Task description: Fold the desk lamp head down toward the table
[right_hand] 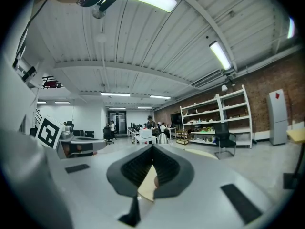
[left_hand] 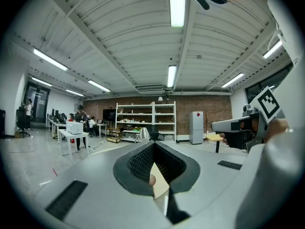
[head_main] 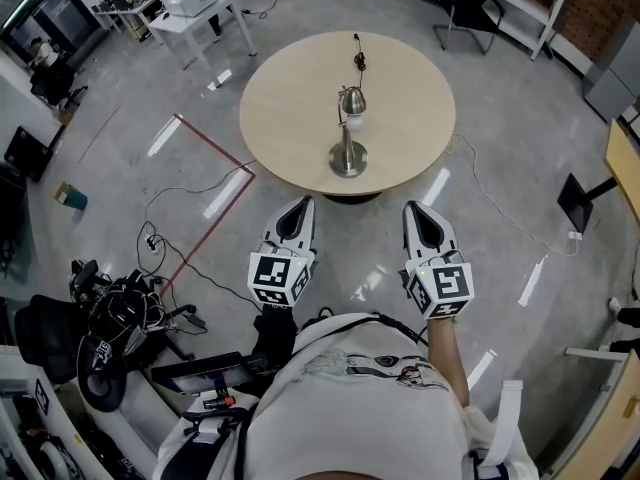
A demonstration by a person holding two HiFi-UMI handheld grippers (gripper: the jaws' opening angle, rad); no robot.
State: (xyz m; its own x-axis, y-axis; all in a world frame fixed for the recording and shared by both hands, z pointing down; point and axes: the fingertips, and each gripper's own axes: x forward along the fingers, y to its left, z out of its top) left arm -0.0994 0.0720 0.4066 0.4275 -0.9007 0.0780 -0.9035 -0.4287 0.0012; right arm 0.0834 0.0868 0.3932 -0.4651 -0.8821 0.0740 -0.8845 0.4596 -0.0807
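Well short of the lamp, both grippers empty.
Left gripper (head_main: 302,202) and right gripper (head_main: 414,208) pressed together, holding nothing; desk lamp (head_main: 348,133) stands upright on round bench (head_main: 290,98) ahead, between them, well apart; lamp head (head_main: 352,100) topmost, left gripper marginally nearer.

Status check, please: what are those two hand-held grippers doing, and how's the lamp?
Left hand-held gripper, right hand-held gripper: both shut, empty, short of the round table. Desk lamp upright, head not yet folded. Nothing between them and it.
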